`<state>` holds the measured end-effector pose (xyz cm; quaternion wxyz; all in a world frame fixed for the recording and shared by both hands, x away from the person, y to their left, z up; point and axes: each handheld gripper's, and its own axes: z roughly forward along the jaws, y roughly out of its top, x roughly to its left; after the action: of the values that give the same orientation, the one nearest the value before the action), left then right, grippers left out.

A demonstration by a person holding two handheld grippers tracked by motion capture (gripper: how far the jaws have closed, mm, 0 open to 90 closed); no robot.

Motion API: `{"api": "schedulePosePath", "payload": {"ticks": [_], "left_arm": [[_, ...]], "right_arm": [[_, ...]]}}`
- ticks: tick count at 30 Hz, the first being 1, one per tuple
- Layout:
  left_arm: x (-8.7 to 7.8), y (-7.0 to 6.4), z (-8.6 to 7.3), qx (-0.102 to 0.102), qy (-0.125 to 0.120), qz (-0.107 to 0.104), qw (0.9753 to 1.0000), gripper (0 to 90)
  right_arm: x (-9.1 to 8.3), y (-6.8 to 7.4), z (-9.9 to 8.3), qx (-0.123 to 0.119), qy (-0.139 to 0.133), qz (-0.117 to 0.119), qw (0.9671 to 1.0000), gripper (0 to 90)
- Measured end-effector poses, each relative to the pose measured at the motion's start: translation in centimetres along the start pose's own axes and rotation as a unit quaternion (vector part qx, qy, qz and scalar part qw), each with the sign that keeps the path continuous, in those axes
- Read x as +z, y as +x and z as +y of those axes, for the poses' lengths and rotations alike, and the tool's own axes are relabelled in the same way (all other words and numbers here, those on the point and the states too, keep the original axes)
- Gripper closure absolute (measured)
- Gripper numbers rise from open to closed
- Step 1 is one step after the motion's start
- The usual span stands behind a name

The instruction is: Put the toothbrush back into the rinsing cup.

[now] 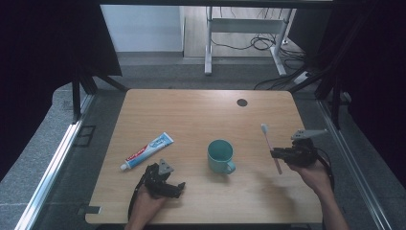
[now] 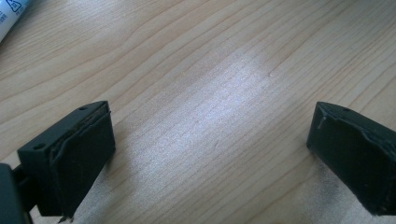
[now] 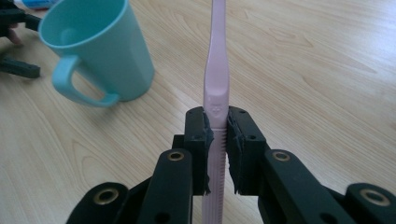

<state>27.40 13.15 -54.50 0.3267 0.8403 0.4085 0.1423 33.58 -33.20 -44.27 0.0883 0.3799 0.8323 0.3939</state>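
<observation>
Two forearms reach in over the near edge of the table, each hand gripping a black two-jaw tool. The left gripper lies low at the near left, its jaws spread wide with nothing between them. The right gripper is raised at the near right, its jaws clamped on a pink toothbrush handle.

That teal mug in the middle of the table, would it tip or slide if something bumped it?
The mug stands upright and looks squat with a wide mouth, so a low nudge would probably slide it across the smooth wooden table rather than tip it. It looks empty and plastic, so likely light. Its handle sticks out, so a knock there might spin it.
</observation>
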Motion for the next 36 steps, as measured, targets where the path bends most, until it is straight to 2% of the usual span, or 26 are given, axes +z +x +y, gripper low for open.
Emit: {"api": "schedulePosePath", "payload": {"ticks": [8,18,36], "left_arm": [[0.0,0.0,0.0,0.000,0.000,0.000,1.0000,1.0],[0.0,0.0,0.0,0.003,0.000,0.000,1.0000,1.0],[0.0,0.0,0.0,0.002,-0.001,0.001,1.0000,1.0]], "right_arm": [[-0.1,0.8,0.3,-0.011,-0.019,0.005,0.9997,78.5],[0.2,1.8,1.3,-0.022,-0.025,0.013,0.9994,78.5],[1.5,3.7,4.4,-0.036,-0.034,0.032,0.9983,78.5]]}}
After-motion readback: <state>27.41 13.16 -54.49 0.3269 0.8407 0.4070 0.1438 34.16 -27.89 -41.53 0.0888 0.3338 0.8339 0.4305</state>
